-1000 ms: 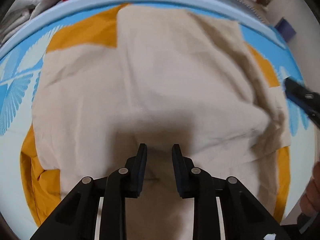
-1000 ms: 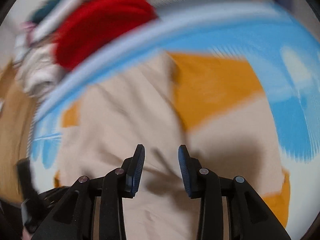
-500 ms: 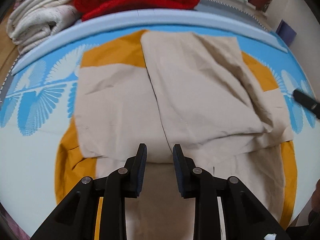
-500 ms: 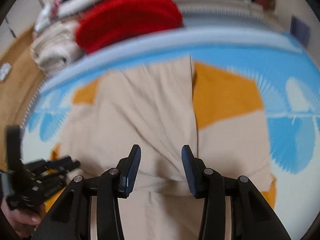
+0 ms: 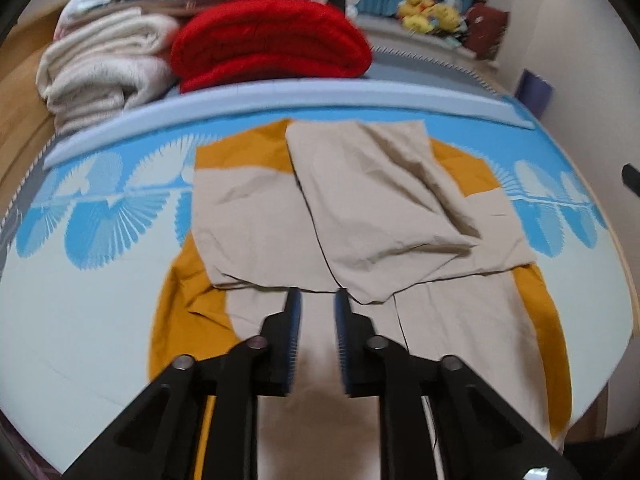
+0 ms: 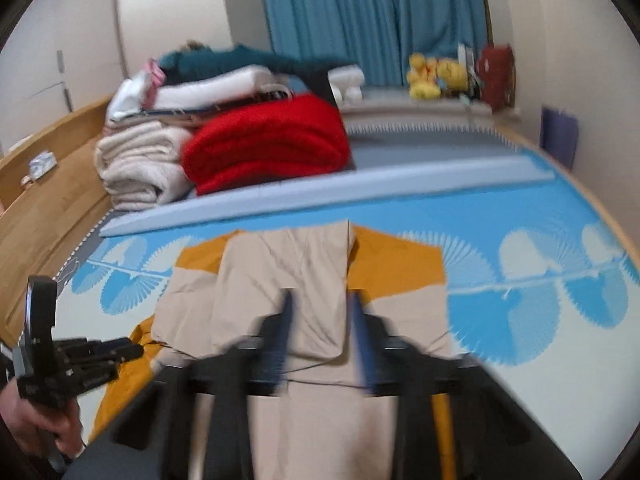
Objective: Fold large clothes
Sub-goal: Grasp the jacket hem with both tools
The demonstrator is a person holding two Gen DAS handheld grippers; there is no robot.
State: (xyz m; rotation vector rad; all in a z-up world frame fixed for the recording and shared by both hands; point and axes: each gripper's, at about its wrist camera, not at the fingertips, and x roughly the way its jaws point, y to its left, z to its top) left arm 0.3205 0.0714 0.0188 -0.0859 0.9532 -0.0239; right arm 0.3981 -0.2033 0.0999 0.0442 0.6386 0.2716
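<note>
A large beige and orange garment (image 5: 360, 208) lies spread on the blue patterned bed, with a beige flap folded over its middle. It also shows in the right wrist view (image 6: 288, 280). My left gripper (image 5: 317, 300) is open and empty above the garment's near part. My right gripper (image 6: 320, 300) is open and empty, raised above the garment and blurred by motion. The left gripper also shows at the lower left of the right wrist view (image 6: 120, 352).
A folded red blanket (image 5: 268, 40) and cream blankets (image 5: 100, 64) are stacked beyond the pale blue bed edge (image 5: 280, 96). Plush toys (image 6: 436, 72) and a blue curtain (image 6: 372, 16) are at the back. A wooden bed frame (image 6: 52, 196) runs along the left.
Both grippers have pulled back and up from the garment, so more of the bed and room shows. The beige flap lies folded over the middle.
</note>
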